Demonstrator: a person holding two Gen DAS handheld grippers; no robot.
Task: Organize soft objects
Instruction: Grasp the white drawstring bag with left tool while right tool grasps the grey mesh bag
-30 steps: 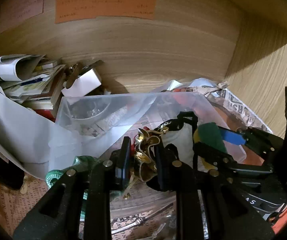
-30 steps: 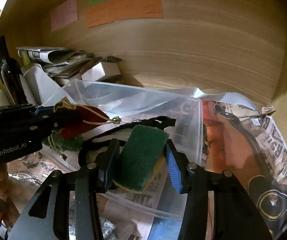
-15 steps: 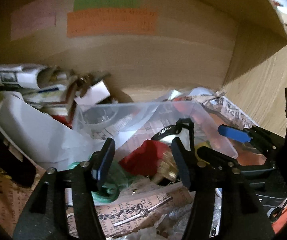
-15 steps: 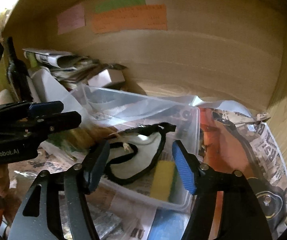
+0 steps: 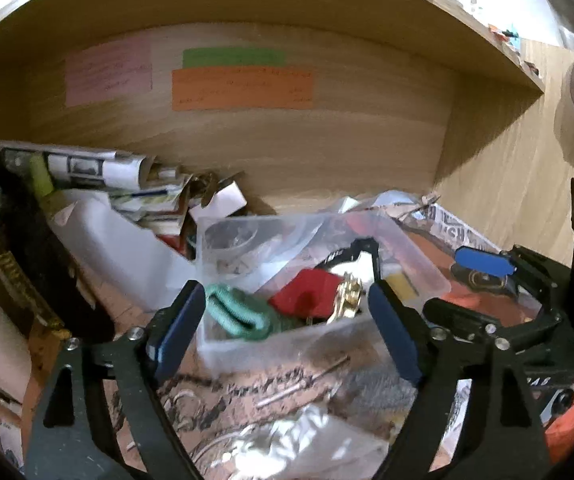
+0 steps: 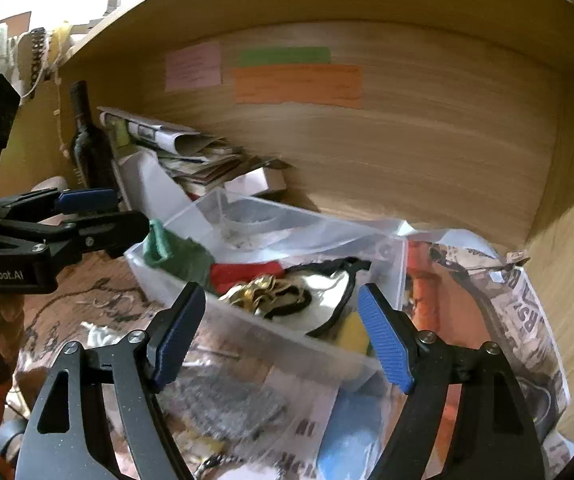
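A clear plastic bin (image 5: 287, 344) (image 6: 271, 332) sits on the shelf floor. In it lie a red and gold pouch (image 5: 315, 296) (image 6: 247, 272), a green knit cloth (image 5: 239, 312) (image 6: 171, 248) hanging over its left rim, a white mask with black edging (image 6: 327, 292) and a yellow-green sponge (image 6: 353, 334) (image 5: 401, 284). My left gripper (image 5: 283, 332) is open and empty, in front of the bin. My right gripper (image 6: 283, 336) is open and empty, in front of the bin. Each gripper shows in the other's view.
A pile of newspapers and a small white box (image 5: 223, 200) stand at the back left. A dark bottle (image 6: 87, 140) stands by the left wall. Newspaper sheets (image 6: 519, 300) cover the floor to the right. Coloured notes (image 5: 243, 88) stick on the back wall.
Both grippers opened: the left let go of the red and gold pouch, the right let go of the sponge, both into the bin. Both grippers then drew back from the bin.
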